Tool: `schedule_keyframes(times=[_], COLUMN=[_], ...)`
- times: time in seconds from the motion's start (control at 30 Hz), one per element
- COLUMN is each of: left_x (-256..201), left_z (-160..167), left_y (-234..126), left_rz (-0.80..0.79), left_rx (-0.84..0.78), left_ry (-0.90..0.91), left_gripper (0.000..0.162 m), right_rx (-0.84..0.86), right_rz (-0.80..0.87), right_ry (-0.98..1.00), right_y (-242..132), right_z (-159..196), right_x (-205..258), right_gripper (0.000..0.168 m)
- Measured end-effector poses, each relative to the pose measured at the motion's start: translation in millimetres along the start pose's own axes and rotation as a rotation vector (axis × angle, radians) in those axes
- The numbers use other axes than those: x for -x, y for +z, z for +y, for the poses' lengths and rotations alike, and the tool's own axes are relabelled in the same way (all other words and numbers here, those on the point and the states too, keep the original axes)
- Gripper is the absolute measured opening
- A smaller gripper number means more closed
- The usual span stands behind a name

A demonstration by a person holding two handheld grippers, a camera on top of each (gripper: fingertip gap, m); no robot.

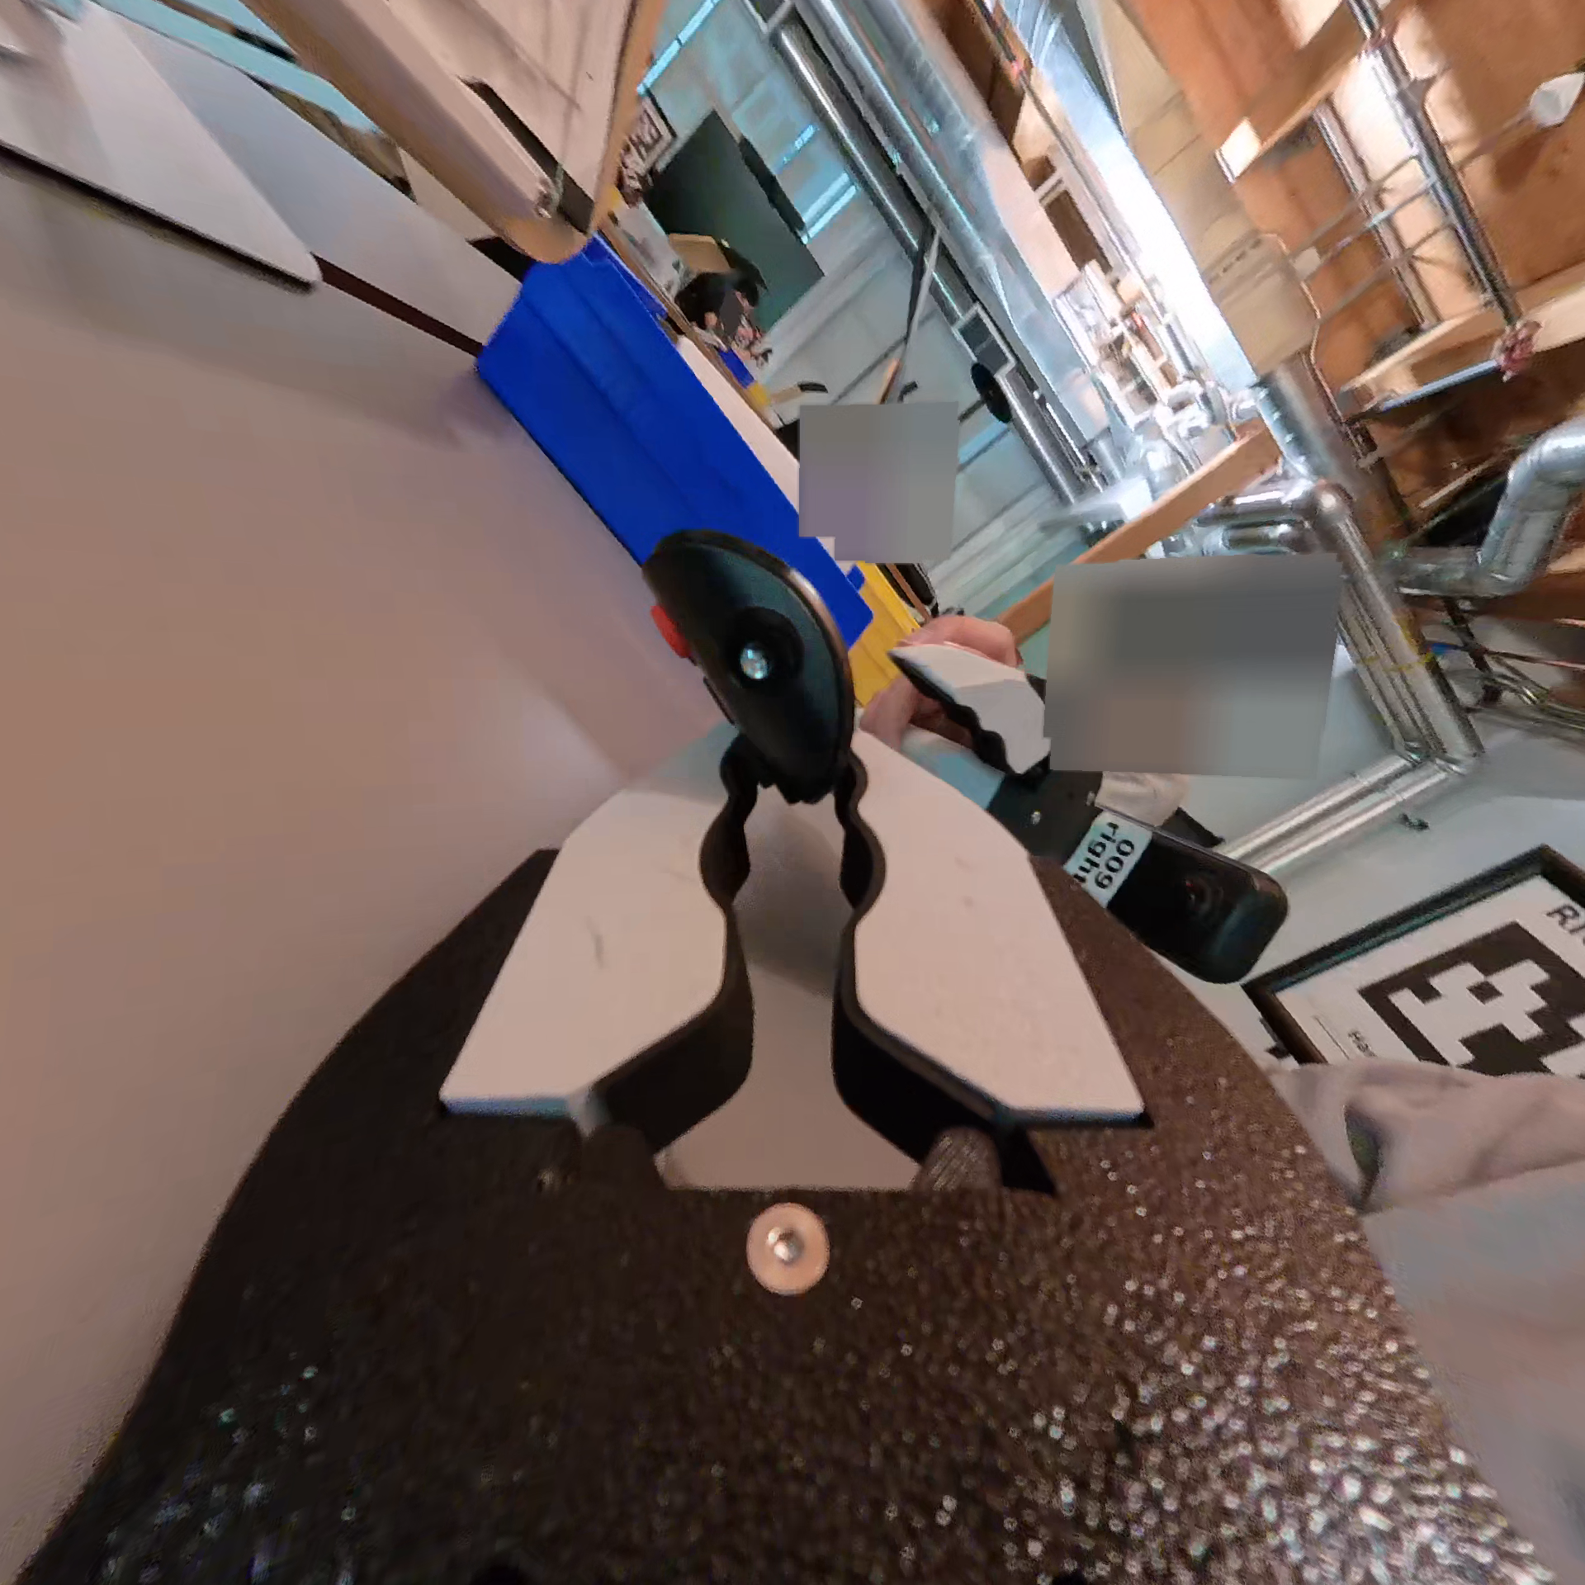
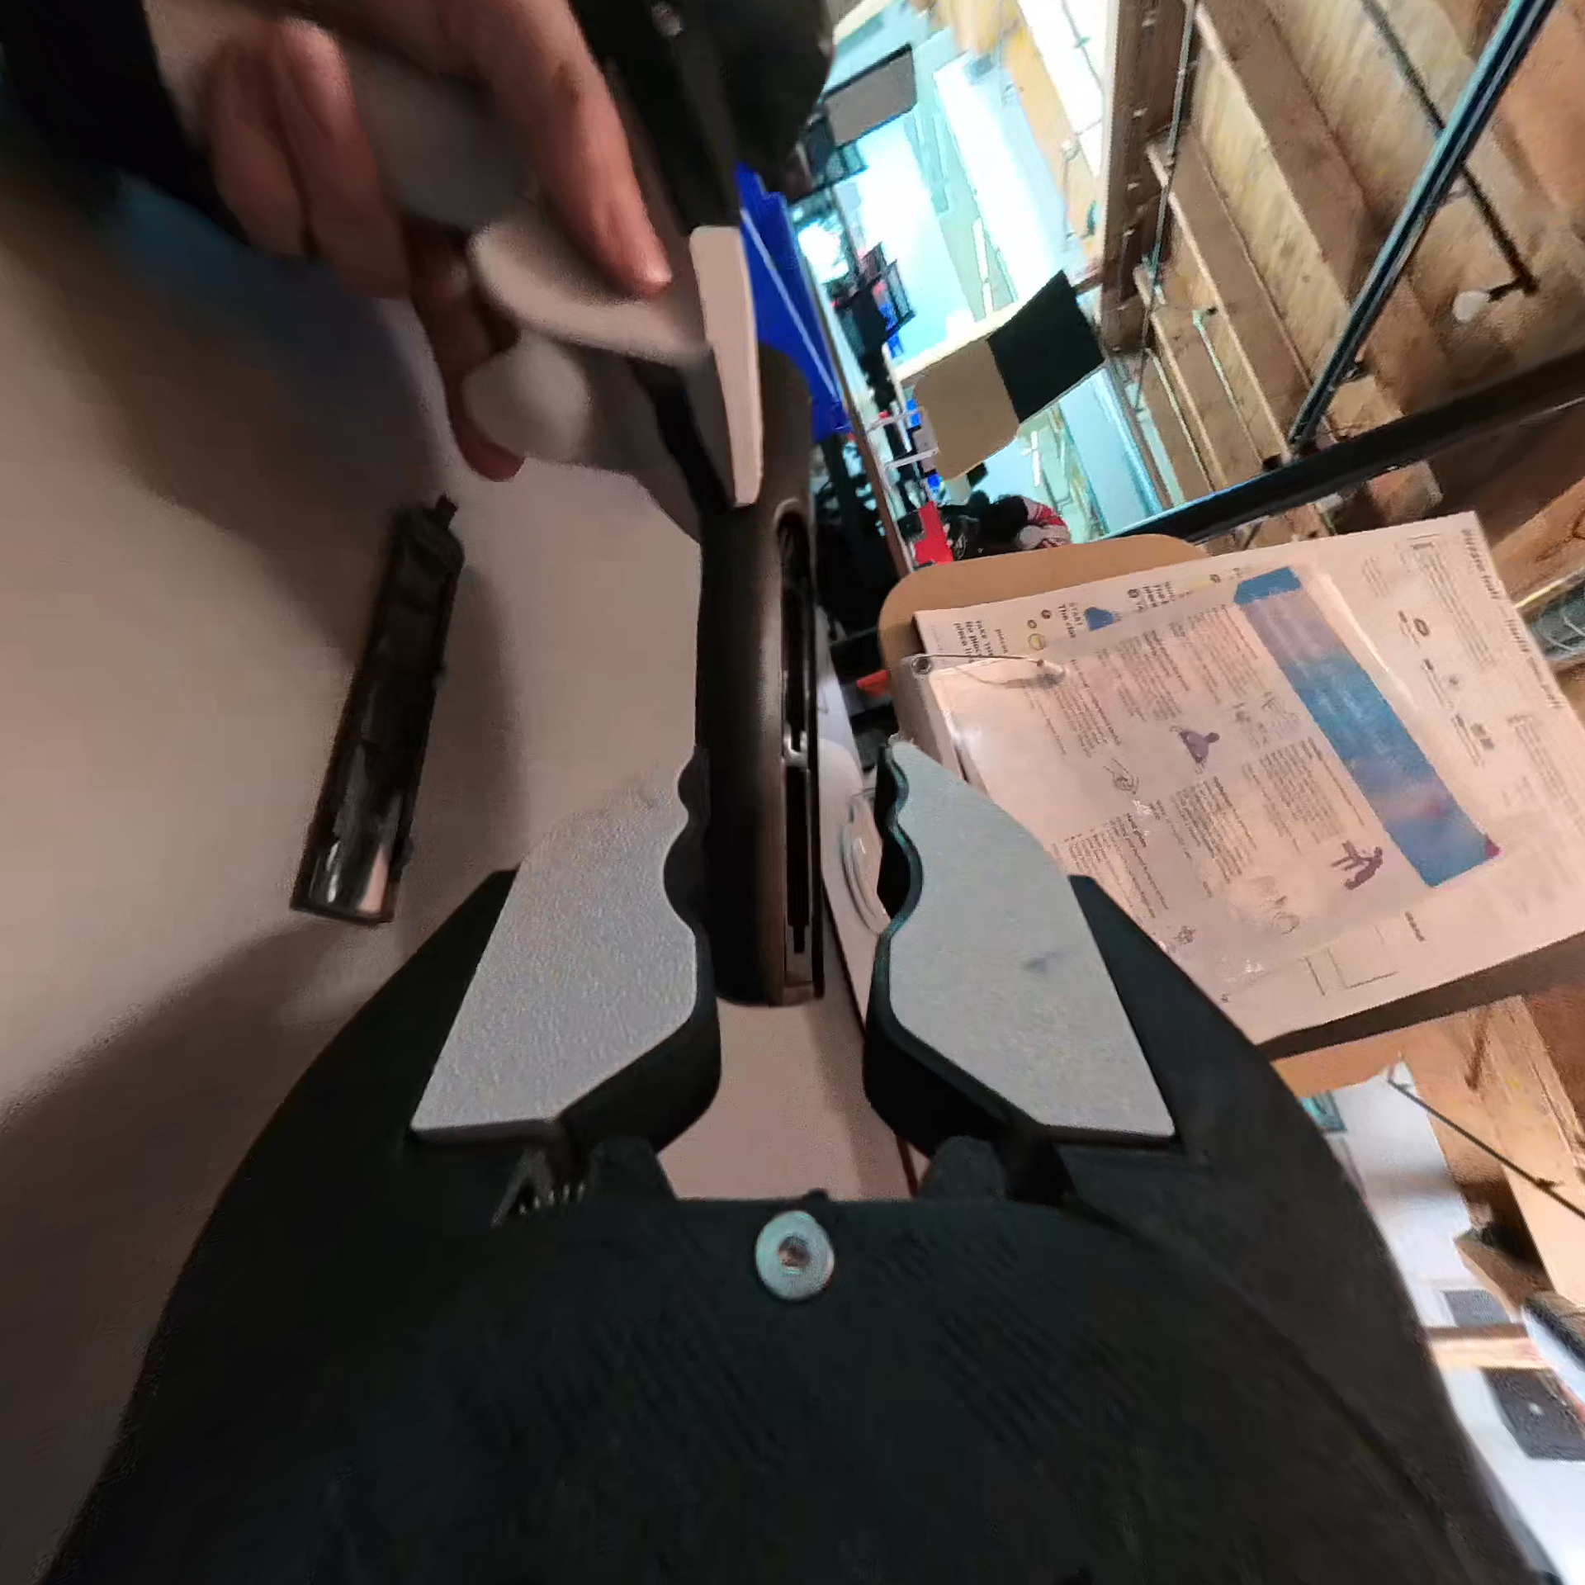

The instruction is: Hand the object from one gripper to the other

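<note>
In the left wrist view my left gripper (image 1: 789,776) is shut on the lower stem of a black oval tool (image 1: 755,660) that has a silver screw and a red button, held up above the table. A finger (image 1: 978,695) of my right gripper shows just right of the tool, held by a hand. In the right wrist view my right gripper (image 2: 793,768) is open, and the tool (image 2: 755,729), seen edge-on, stands between its jaws, close against the left pad (image 2: 600,943) and apart from the right pad. The left gripper's finger (image 2: 729,369) and a hand show above it.
A pale table (image 1: 257,643) lies below, with a dark slot (image 2: 377,712) in it. A blue bin (image 1: 635,429) stands at the table's edge. A framed black-and-white marker board (image 1: 1415,986) and a laminated sheet on a board (image 2: 1244,772) stand to the right. Wooden shelving lies beyond. Across from one pair of fingers to the other is roughly 7 centimetres.
</note>
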State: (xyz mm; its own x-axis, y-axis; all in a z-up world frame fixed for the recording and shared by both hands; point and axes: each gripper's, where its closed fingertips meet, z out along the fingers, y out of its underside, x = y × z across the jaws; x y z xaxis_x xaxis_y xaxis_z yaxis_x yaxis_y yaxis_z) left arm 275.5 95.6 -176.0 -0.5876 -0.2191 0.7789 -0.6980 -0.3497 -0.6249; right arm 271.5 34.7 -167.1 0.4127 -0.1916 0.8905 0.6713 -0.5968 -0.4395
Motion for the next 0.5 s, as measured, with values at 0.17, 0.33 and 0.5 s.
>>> schedule_keyframes(times=[0.17,0.33,0.5], left_x=[12,-7,-6], left_z=[-30,-56,-57], left_y=[-18,-34,-35], left_rz=[-0.037,0.014,0.025], left_rx=[-0.213,-0.38,-0.399], left_ry=[-0.027,0.085,0.091], left_gripper=[0.017,0.018,0.017], right_rx=[-0.074,0.054,0.181], right_rz=[-0.187,-0.621,-0.614], right_ry=[0.2,0.459,0.523], right_y=[-5,-6,1], right_z=[-11,-1,11], right_x=[19,88,93], right_gripper=[0.048,0.045,0.023])
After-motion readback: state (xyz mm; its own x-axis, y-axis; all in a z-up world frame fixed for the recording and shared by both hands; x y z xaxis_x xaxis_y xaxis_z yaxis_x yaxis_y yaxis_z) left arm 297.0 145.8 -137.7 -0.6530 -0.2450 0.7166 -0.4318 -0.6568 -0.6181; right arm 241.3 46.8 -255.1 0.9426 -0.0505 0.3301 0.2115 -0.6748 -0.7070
